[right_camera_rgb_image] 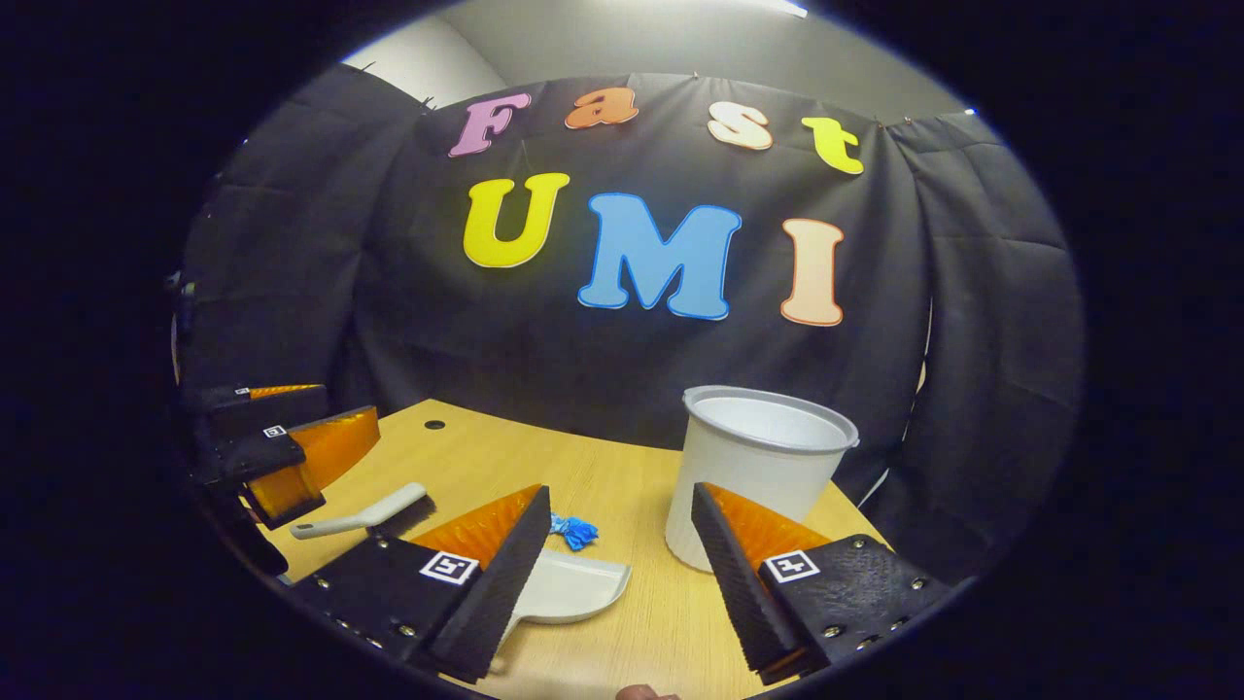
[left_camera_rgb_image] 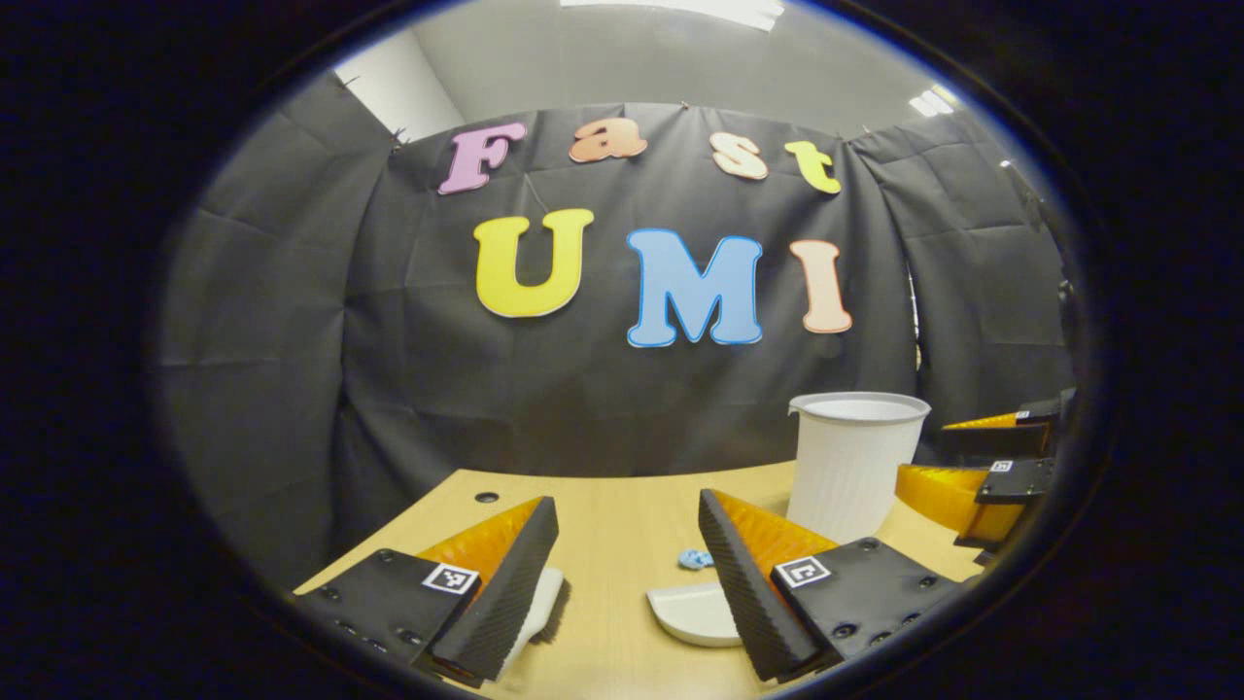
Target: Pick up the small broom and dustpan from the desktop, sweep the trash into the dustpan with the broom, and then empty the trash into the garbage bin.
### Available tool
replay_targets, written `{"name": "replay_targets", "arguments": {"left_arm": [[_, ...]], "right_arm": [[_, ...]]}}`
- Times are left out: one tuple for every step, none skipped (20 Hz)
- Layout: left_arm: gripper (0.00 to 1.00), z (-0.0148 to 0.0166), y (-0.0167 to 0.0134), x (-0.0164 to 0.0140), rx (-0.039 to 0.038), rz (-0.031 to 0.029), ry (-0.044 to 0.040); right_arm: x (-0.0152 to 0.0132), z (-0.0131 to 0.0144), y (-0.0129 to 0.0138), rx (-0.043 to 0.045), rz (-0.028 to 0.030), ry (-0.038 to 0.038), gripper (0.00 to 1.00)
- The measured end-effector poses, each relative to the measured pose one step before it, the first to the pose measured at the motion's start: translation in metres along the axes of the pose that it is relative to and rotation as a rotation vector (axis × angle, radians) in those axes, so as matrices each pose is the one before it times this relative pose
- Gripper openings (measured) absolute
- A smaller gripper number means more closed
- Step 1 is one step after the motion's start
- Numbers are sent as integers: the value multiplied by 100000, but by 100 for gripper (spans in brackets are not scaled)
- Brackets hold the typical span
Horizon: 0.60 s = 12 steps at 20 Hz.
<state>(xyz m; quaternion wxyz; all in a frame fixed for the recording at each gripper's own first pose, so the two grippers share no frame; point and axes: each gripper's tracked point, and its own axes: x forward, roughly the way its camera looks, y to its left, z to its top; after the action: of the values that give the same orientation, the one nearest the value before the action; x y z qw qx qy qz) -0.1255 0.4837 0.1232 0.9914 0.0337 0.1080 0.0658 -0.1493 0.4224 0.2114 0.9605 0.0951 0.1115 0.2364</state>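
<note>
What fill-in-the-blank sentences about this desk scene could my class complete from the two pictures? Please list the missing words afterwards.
1. The crumpled scrap of trash on the desk is ____ in colour.
2. The white garbage bin stands ____ on the desk.
3. The small broom lies flat on the ____.
4. The right gripper holds ____ between its fingers, and the left gripper likewise.

Missing words: blue; upright; desk; nothing

In the right gripper view the garbage bin point(right_camera_rgb_image: 763, 467) stands on the desktop point(right_camera_rgb_image: 622, 467) near its back edge. The crumpled trash point(right_camera_rgb_image: 575, 531) lies left of the bin, the dustpan point(right_camera_rgb_image: 573, 588) just in front of the trash. The small broom point(right_camera_rgb_image: 364, 515) lies farther left of the bin.
</note>
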Motion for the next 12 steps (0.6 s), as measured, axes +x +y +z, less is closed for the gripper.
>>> {"name": "replay_targets", "arguments": {"left_arm": [[96, -860, 782, 532, -803, 1297, 2907], [98, -938, 678, 400, -504, 1396, 3296], [98, -1122, 702, 389, -166, 573, 3405], [98, -1055, 604, 343, 371, 306, 3530], [98, -963, 469, 590, 299, -791, 3160], [95, -892, 333, 500, 44, -1408, 3220], [98, -919, 297, 525, -68, -1592, 4127], [95, -782, 321, 493, -56, -1576, 3618], [95, -764, 576, 414, 352, -1340, 2585], [99, -686, 555, 565, 857, -710, 3298], [95, -590, 500, 530, 996, -1125, 2850], [99, -804, 434, 318, 1106, -894, 3137]], "right_arm": [[29, -829, 770, 996, 2884, 3553, 92], [191, -752, 691, 1628, 2482, 3546, 92], [149, -865, 515, 1866, 1865, 3483, 92], [255, -640, 404, 1819, 885, 3872, 92], [492, -814, 331, 1895, 643, 3674, 92], [361, -422, 286, 1846, -154, 2897, 92], [291, -566, 184, 1966, -736, 3228, 91], [325, -377, 257, 1816, -236, 2698, 91], [518, -385, 318, 1223, -439, 2184, 91], [360, -522, 213, 741, -867, 2559, 91], [481, -491, 135, 345, -1380, 3260, 91], [505, -315, 48, 403, -998, 2739, 92]]}}
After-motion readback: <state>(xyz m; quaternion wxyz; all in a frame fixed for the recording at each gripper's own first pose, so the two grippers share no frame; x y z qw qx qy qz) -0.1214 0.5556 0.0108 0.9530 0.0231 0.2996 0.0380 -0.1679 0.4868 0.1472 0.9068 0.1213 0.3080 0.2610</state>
